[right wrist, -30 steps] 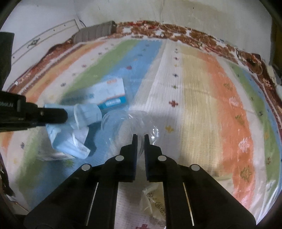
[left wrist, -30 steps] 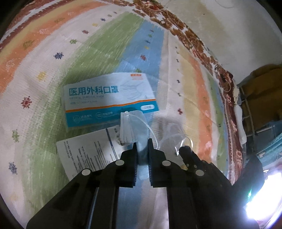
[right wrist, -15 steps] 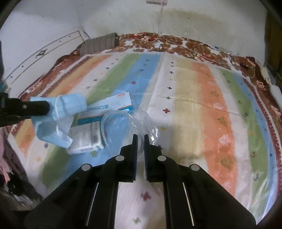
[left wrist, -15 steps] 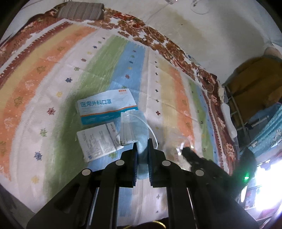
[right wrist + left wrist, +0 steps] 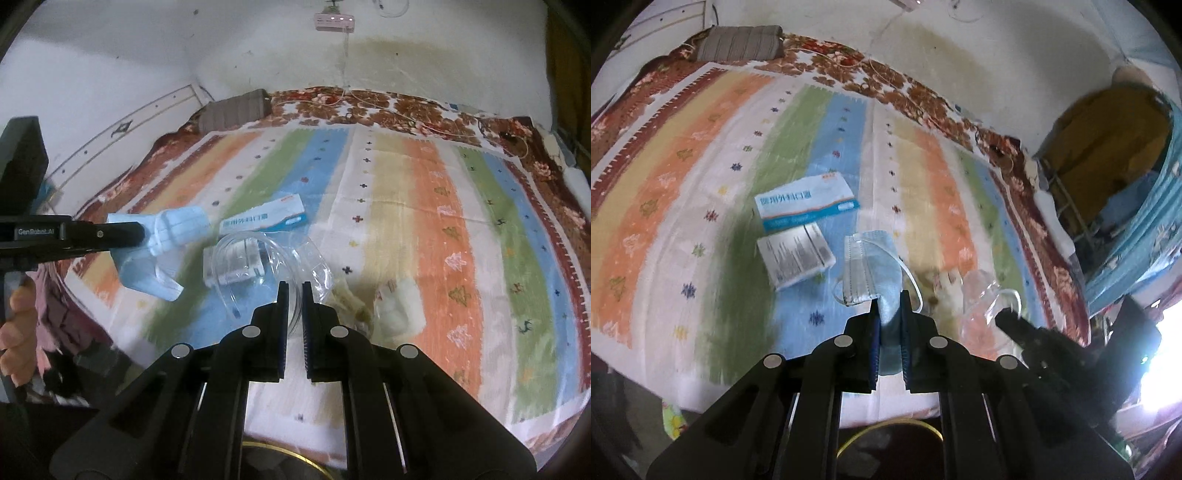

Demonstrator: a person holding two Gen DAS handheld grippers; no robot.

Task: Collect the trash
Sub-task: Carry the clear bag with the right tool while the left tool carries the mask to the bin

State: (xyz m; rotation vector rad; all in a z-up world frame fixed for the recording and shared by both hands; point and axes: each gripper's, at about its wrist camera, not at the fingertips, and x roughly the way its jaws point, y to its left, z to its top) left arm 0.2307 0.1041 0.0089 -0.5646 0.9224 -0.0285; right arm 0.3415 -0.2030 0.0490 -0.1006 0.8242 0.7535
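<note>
Both grippers lifted off the bed (image 5: 424, 206): left gripper (image 5: 889, 301) jaws clamped on face mask (image 5: 871, 273), right gripper (image 5: 294, 291) jaws clamped on clear plastic wrapper (image 5: 295, 254); box (image 5: 807, 201) and leaflet (image 5: 796, 254) remain.

A lived-in bedroom at home is showing here: a striped bedspread (image 5: 406, 206) is covering a bed against stained white walls (image 5: 258, 48), with a folded pillow (image 5: 742, 42) lying at its far corner.

A striped bedspread (image 5: 436, 229) carries a mask box (image 5: 264, 218), a leaflet (image 5: 795, 255) and, seemingly, crumpled wrappers (image 5: 400, 308).
</note>
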